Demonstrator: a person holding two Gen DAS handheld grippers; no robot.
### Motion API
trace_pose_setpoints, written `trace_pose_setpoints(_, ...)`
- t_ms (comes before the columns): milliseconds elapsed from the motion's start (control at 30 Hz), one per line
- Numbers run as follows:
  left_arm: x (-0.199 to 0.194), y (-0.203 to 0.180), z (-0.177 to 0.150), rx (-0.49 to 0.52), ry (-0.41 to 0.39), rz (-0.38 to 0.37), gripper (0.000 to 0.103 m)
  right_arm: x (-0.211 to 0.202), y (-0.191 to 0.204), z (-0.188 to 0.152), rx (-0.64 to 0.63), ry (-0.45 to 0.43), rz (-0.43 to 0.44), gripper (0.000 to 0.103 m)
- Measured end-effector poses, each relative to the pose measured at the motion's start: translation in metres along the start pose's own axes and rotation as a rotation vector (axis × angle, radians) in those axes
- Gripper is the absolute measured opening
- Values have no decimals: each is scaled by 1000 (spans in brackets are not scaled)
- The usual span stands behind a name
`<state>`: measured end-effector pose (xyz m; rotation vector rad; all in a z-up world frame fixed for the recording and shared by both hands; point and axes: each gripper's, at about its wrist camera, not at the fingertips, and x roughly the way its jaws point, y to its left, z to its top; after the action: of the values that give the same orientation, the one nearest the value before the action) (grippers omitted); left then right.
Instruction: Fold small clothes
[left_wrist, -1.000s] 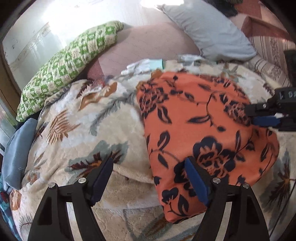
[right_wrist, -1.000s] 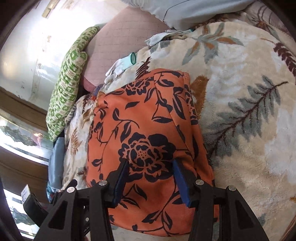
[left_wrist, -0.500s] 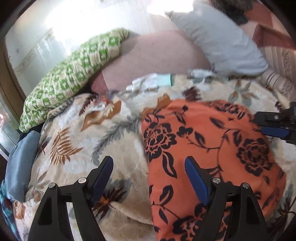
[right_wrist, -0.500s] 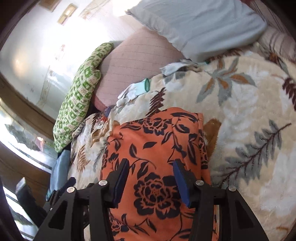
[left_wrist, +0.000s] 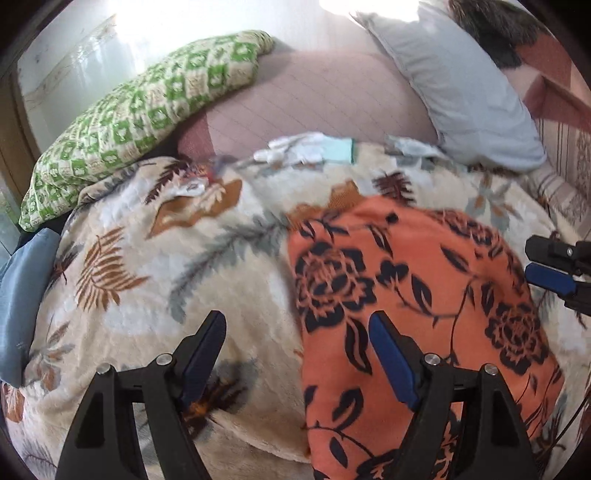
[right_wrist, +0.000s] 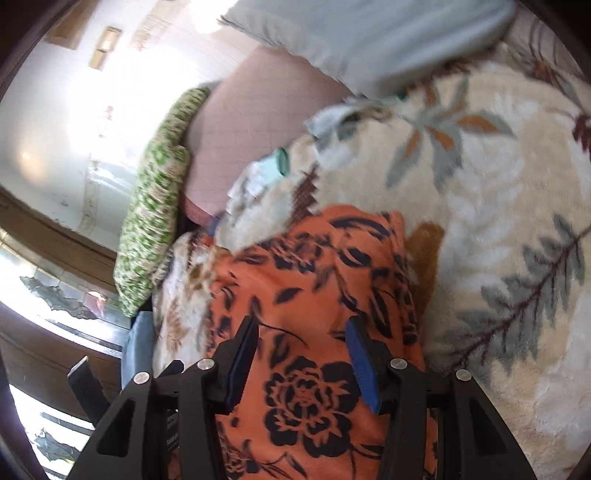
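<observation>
Looking down on the orange garment (left_wrist: 417, 295), thin cloth printed with black roses and leaves, lying folded in a rounded slab on the plush floral blanket (left_wrist: 155, 280). My left gripper (left_wrist: 299, 343) hangs spread wide, one blue pad over blanket, one over orange cloth, pinching nothing. My right gripper (right_wrist: 299, 347) hovers half spread above the garment, nothing between its pads. No writing readable anywhere. Beyond the blanket: white gloves (left_wrist: 303, 151), a green checked pillow (left_wrist: 136, 114), a smooth grey pillow (left_wrist: 465, 96).
</observation>
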<state>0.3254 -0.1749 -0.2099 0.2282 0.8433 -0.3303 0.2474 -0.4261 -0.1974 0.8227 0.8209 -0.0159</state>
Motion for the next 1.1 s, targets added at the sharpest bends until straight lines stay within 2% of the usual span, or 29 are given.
trace_pose_setpoints(200,22,5,-9,28,89,32,81,12,13,16,-37,-26,-16,53)
trace_pose_setpoints(233,25,4,-12,33,88,33,81,17,12,19,-34,-19,-24,53)
trace_pose_setpoints(333,28,-6,-16,99,71,64,81,49,-1,22,9,92,-53,54)
trace_pose_setpoints(367,29,-9,-17,121,65,75,81,58,-6,20,11,105,-69,54)
trace_pose_setpoints(567,14,2,-12,64,56,61,81,38,6,16,-21,67,-70,54)
trace_pose_setpoints(700,-8,1,-17,87,5,83,81,8,17,0,-47,38,-35,54)
trace_pose_setpoints(833,-13,-6,-32,88,41,28,81,-10,29,-25,-58,44,-46,54)
trace_pose_setpoints(933,-14,-16,-46,113,46,61,81,-15,33,-42,-47,54,-32,54)
trace_pose_setpoints(1000,-17,-18,-50,123,47,69,81,-15,26,-58,-19,82,-57,54)
trace_pose_setpoints(1100,-14,-17,-55,127,57,60,81,0,7,-79,61,180,-75,55)
